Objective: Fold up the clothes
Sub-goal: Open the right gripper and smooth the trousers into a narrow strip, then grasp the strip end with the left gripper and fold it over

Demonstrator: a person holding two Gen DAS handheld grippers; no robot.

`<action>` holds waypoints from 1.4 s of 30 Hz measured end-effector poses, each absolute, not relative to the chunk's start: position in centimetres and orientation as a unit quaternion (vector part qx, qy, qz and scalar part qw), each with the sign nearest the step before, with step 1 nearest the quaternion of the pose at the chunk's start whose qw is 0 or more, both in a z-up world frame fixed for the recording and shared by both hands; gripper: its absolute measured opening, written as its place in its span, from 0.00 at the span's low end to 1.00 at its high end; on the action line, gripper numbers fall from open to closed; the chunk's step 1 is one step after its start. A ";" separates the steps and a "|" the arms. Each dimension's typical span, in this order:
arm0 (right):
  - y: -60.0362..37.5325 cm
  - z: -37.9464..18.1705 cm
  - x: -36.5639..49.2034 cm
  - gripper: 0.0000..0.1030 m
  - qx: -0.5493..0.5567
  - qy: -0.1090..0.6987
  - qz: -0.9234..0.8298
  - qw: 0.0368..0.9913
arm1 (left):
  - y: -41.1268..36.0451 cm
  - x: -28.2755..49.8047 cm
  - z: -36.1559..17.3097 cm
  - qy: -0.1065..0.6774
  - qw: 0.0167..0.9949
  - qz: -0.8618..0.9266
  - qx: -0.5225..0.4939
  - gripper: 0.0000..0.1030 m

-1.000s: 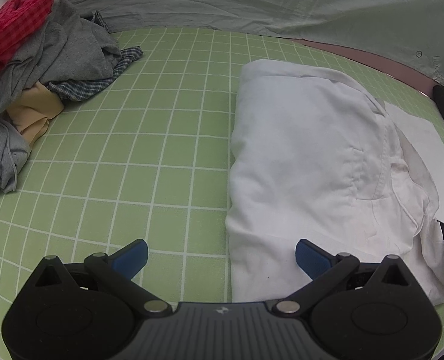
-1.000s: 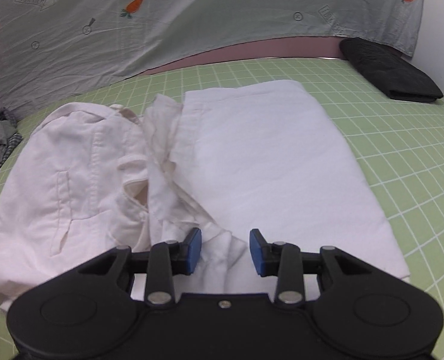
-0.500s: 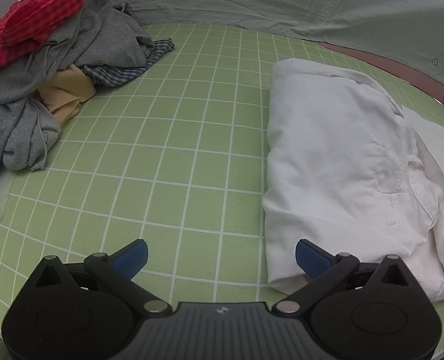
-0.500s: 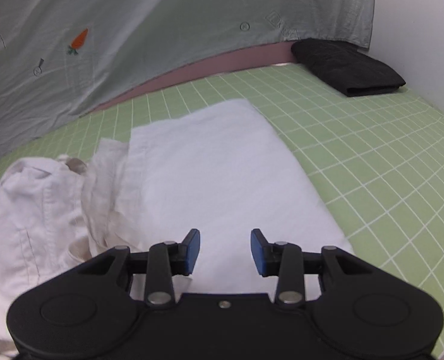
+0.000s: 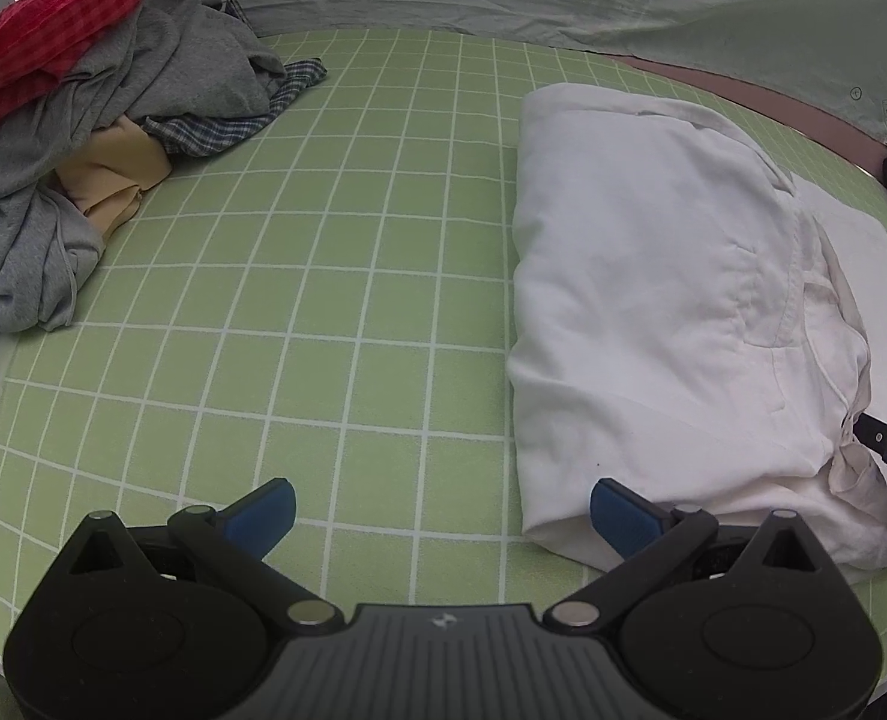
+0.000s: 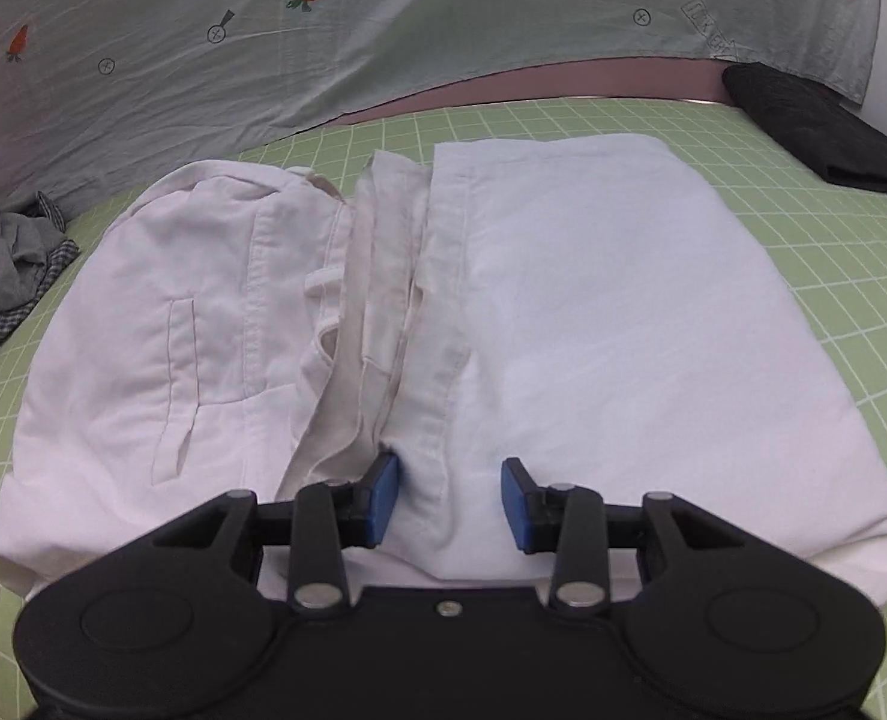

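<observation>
A green gridded mat point(image 5: 347, 276) covers the work surface, backed by a pale grey-green cloth point(image 6: 383, 30) printed with carrots. On the mat lies a white garment point(image 6: 593, 312), partly folded, its long axis running left to right across the right wrist view, with a flat smooth panel ahead and right of the right fingers and a thicker folded part with a pocket and seams ahead and left of them. A bunched band of fabric runs away from the fingers between the two parts. In the left wrist view the same garment point(image 5: 653, 276) lies ahead and right of the fingers, its folded edge running away from the camera.

A heap of unfolded clothes point(image 5: 83, 138), grey, red check, tan and blue plaid, sits far ahead and left of the left fingers. A folded black item point(image 6: 815, 132) rests far ahead and right of the right fingers, at the mat's edge.

The left gripper point(image 5: 440, 510) has its fingers spread wide over the mat, the right pad touching or just over the garment's near corner. The right gripper point(image 6: 449, 498) has its fingers parted with a raised seam of the garment between them, not pinched.
</observation>
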State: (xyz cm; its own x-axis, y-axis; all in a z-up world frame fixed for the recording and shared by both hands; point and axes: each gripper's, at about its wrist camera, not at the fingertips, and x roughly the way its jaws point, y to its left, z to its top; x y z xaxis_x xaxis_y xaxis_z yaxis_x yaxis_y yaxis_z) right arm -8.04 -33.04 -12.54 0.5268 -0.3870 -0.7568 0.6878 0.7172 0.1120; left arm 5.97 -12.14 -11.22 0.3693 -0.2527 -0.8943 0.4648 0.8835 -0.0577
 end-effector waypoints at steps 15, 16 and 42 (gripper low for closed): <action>-35.3 -11.0 -9.4 0.96 0.193 0.380 -0.378 0.822 | -15.2 8.8 -12.1 0.527 0.818 -0.211 0.090 1.00; -35.5 -10.9 -9.6 0.96 0.195 0.380 -0.382 0.820 | -15.4 9.0 -12.2 0.527 0.817 -0.213 0.091 1.00; -39.2 -9.6 -12.8 1.00 0.204 0.367 -0.453 0.787 | -17.8 11.6 -13.2 0.564 0.779 -0.268 -0.052 0.19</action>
State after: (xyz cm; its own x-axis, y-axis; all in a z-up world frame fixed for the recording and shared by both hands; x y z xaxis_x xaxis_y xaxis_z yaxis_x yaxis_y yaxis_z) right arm -12.85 -39.20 -9.60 0.3214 -0.5623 -0.7619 0.8619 0.5070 -0.0105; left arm 11.58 -17.76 -13.21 0.2206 -0.4775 -0.8505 0.3594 0.8504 -0.3842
